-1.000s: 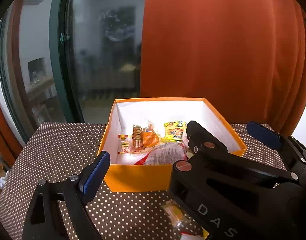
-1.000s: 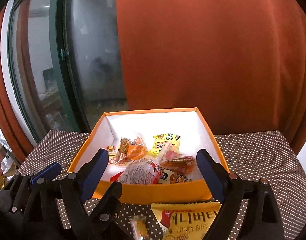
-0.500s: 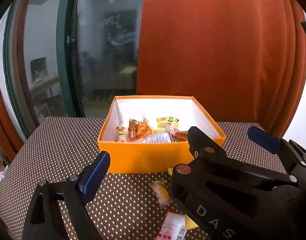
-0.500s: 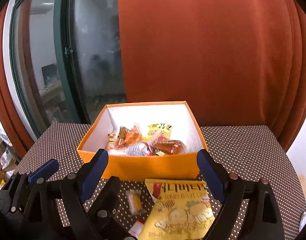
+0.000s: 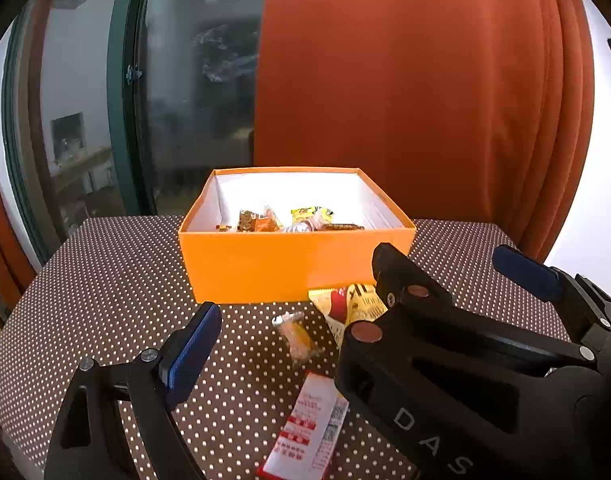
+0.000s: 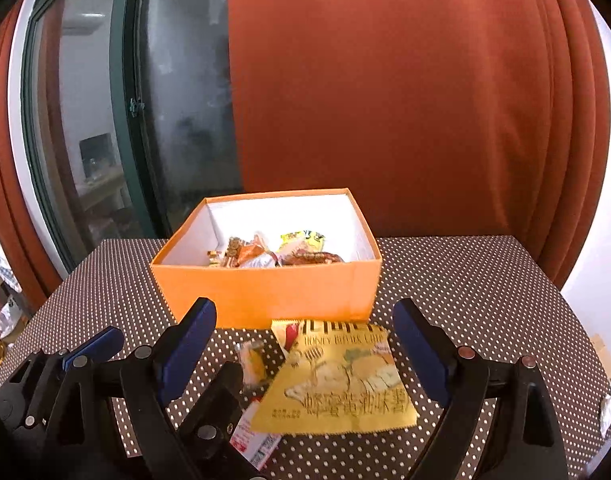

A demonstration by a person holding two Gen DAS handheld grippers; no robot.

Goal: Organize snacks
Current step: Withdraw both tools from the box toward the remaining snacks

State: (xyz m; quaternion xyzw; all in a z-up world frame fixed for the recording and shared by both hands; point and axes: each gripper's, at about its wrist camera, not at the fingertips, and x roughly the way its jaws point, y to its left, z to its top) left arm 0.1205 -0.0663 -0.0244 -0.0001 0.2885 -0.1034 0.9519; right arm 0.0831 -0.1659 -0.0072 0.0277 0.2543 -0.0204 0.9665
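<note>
Some snacks already sit in the orange box (image 6: pixel 265 292). The yellow chip bag (image 6: pixel 341 384), a small candy (image 5: pixel 295 332) and a white packet (image 5: pixel 309 428) wait on the dotted table (image 5: pixel 105 272) in front. Both the left gripper (image 5: pixel 305 344) and the right gripper (image 6: pixel 305 344) are wide apart, holding nothing

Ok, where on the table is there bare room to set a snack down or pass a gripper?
Bare dotted cloth lies left of the orange box and right of it. Crowded: the strip before the box, where the yellow chip bag, small clear packet and white-red packet lie.
</note>
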